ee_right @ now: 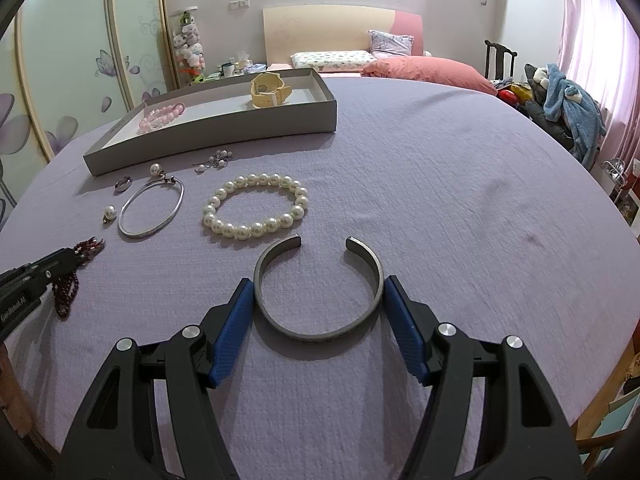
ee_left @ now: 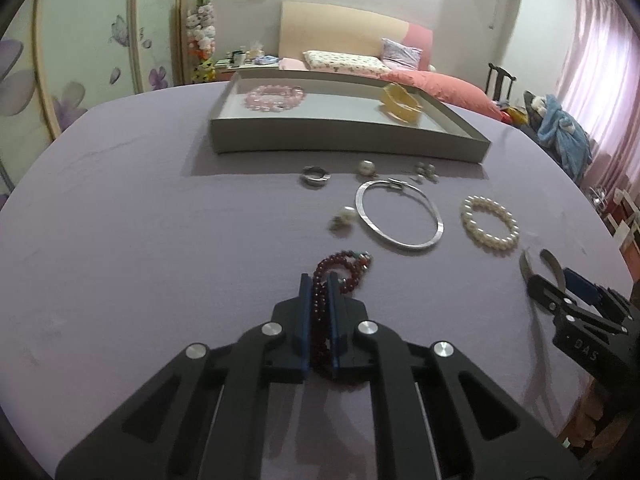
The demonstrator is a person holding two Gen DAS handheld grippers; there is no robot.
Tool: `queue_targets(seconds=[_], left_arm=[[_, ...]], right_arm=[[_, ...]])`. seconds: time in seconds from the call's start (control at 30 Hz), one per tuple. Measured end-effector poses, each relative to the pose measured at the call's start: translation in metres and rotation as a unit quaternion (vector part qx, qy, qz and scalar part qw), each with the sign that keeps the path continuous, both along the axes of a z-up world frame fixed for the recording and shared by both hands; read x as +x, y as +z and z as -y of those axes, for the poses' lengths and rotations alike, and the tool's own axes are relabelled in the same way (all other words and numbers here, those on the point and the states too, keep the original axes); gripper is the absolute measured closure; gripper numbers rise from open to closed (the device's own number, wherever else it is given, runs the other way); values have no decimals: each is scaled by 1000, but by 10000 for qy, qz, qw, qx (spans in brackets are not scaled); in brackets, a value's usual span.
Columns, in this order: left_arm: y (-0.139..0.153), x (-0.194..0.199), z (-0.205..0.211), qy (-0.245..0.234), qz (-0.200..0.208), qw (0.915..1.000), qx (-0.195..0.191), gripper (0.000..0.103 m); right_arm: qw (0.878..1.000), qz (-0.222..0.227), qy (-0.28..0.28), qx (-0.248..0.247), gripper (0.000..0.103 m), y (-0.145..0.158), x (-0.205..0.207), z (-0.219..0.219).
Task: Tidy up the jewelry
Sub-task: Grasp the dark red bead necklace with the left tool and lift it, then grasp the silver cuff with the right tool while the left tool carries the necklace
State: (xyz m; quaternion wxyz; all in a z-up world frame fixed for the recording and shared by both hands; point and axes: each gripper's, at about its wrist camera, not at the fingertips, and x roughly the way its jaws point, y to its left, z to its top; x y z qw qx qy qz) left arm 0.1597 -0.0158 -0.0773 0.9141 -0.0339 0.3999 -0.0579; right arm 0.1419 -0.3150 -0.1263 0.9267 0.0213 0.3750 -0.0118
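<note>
My left gripper (ee_left: pixel 318 280) is shut on a dark red bead bracelet (ee_left: pixel 348 268), whose strands run between the blue pads and spill out in front onto the purple cloth. In the right wrist view that bracelet (ee_right: pixel 66 292) hangs at the left gripper's tip at the left edge. My right gripper (ee_right: pixel 318 284) has its blue pads pressed on both sides of a grey open cuff bangle (ee_right: pixel 320 336). A grey tray (ee_left: pixel 348 144) at the back holds a pink bead bracelet (ee_left: pixel 274 98) and a yellow strap (ee_left: pixel 400 106).
Loose on the cloth in front of the tray lie a silver bangle (ee_left: pixel 400 216), a pearl bracelet (ee_left: pixel 490 222), a silver ring (ee_left: pixel 315 176), two pearl earrings (ee_left: pixel 366 167) and a small pearl cluster (ee_left: pixel 426 170). A bed and a chair stand beyond the table.
</note>
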Motion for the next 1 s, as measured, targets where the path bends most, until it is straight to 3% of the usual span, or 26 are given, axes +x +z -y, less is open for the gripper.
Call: queue_targets(seconds=[0.4,1.0], left_arm=[[20,-9,-45,414,228,9985,-277,95],[87,-38,-40,104,1226,9905,-616,96]], right_arm=[[9999,59,116,114,37,1,-1,2],[9970,668,343,185,37,31,-10,-1]])
